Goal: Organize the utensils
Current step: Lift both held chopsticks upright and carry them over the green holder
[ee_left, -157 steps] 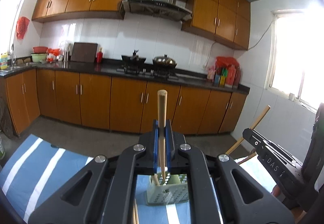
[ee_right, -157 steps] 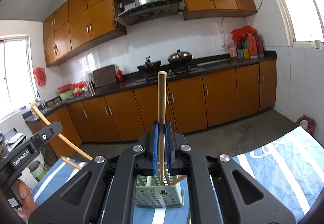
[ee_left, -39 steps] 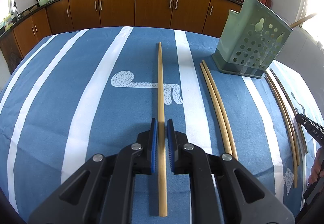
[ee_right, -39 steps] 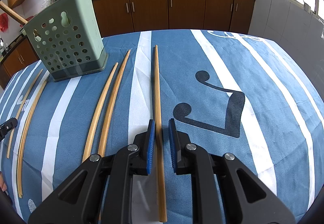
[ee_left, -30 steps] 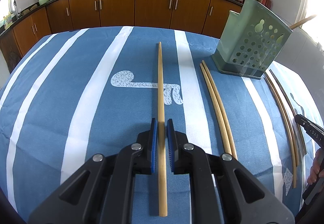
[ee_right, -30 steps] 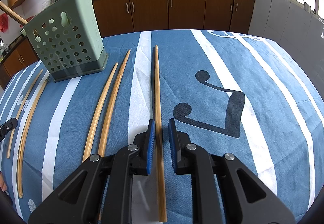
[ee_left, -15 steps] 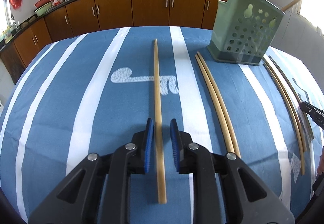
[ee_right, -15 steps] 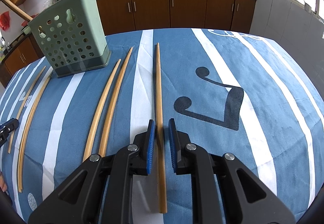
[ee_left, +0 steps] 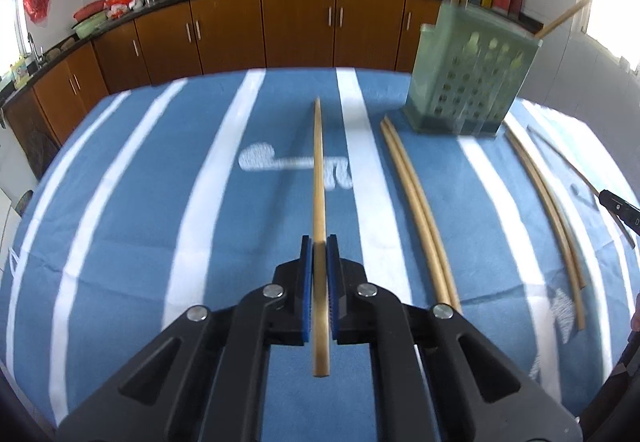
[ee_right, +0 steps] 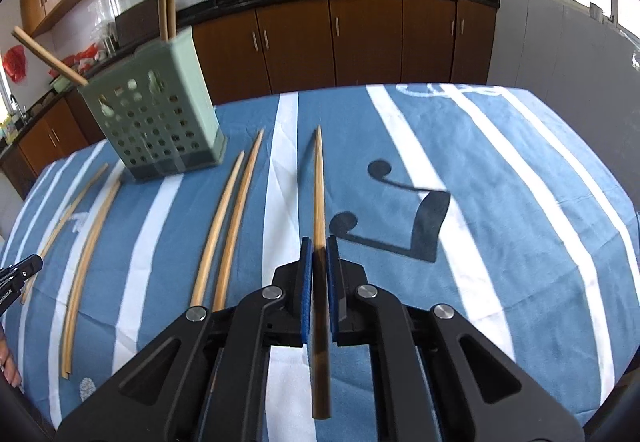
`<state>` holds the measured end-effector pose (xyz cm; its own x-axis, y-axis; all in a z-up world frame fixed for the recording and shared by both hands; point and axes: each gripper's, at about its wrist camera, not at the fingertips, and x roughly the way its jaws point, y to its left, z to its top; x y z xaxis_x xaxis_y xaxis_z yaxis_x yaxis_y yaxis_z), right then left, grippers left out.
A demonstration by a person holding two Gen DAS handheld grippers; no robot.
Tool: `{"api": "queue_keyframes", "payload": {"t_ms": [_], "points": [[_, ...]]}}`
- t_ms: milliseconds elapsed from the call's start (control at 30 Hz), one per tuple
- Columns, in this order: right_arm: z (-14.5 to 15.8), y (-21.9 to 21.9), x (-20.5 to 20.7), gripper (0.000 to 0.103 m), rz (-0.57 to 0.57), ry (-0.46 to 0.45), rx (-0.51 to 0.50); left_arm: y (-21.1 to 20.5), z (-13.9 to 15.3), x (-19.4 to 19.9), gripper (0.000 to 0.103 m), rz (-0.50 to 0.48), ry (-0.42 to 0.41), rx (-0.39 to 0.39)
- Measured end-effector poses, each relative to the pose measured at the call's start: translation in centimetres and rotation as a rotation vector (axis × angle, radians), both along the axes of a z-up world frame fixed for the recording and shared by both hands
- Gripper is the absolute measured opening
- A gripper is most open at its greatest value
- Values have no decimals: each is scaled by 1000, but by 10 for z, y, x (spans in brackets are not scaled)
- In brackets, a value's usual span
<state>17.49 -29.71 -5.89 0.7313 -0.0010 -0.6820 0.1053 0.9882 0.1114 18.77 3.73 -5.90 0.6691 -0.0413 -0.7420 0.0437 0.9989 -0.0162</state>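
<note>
Kitchen with brown cabinets running along the back wall, and up front a counter that's wearing a blue cloth with white stripes. A green holder full of holes is sitting toward the far edge, already holding a few chopsticks that are poking out the top.

Both claws are busy with the pick-up step. The left claw is clamping a chopstick between its blue pads, stick pointing straight ahead toward the far edge. The right claw is doing the same with its own chopstick, also clenched tight on it. Looks to me like both sticks are coming up off the cloth, though I can't say that for sure.

Loose ones are lying around too: a pair between the two claws, just in front of the holder, and another pair nearer the right edge in the left view.

Next move, I reckon, is tipping each stick upright and lining it up over the holder's open top, without knocking the ones already leaning in there.
</note>
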Motion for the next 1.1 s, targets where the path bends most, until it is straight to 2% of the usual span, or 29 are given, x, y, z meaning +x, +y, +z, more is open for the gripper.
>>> {"api": "queue_keyframes", "payload": {"t_ms": [433, 667, 867, 1100], "points": [[72, -6, -20, 7, 2, -227, 20, 13, 95, -18, 8, 15, -251, -90], [96, -1, -23, 7, 18, -283, 15, 17, 130, -19, 8, 12, -312, -118], [139, 3, -25, 7, 62, -354, 81, 7, 171, -29, 8, -62, -360, -153], [198, 15, -31, 7, 131, -501, 140, -18, 215, -39, 8, -183, -398, -206]]}}
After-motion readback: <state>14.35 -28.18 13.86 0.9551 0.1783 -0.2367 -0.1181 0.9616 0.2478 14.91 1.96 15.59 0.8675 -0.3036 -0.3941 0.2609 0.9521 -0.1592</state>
